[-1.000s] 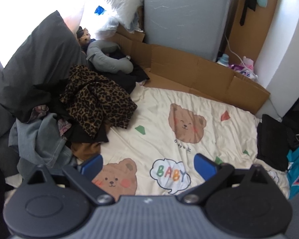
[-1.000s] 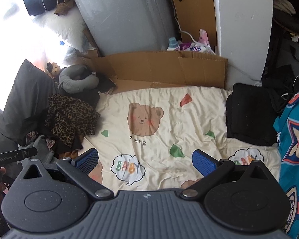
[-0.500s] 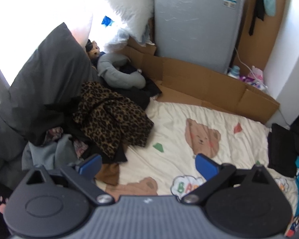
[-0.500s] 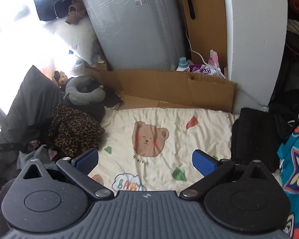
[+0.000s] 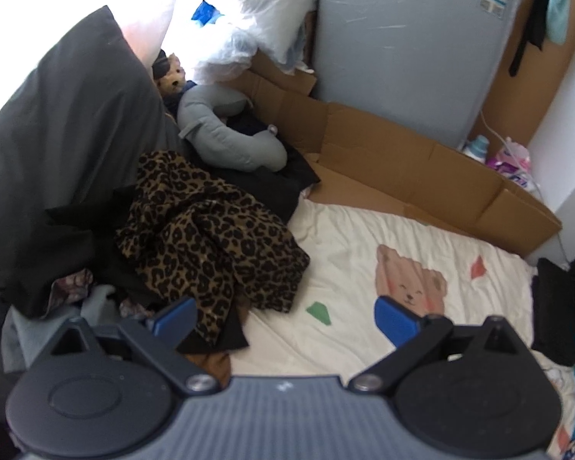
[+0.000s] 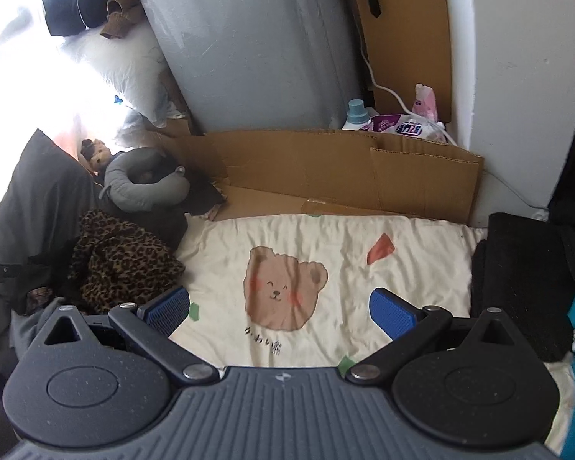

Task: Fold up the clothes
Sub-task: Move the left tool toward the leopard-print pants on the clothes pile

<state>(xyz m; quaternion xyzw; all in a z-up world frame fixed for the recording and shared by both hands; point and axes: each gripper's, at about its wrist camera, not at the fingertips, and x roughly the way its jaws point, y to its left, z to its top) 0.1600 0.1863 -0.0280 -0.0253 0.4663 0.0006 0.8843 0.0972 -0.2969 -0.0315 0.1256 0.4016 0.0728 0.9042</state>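
While both grippers hover with blue-padded fingers spread wide and empty, left gripper (image 5: pixel 285 316) and right gripper (image 6: pixel 280 308), the crumpled leopard-print garment (image 5: pixel 211 237) sits atop the clothes heap at the left edge of the cream bear-print bedsheet (image 6: pixel 326 241). Sheet lettering's too small to read; grey appliance (image 6: pixel 257 46) sticker's blurry.

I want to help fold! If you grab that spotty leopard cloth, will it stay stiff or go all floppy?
Probably floppy: the leopard-print garment lies crumpled in soft folds on the pile. It would likely droop and trail from one pinch. It may also drag the dark clothes tangled beneath it.
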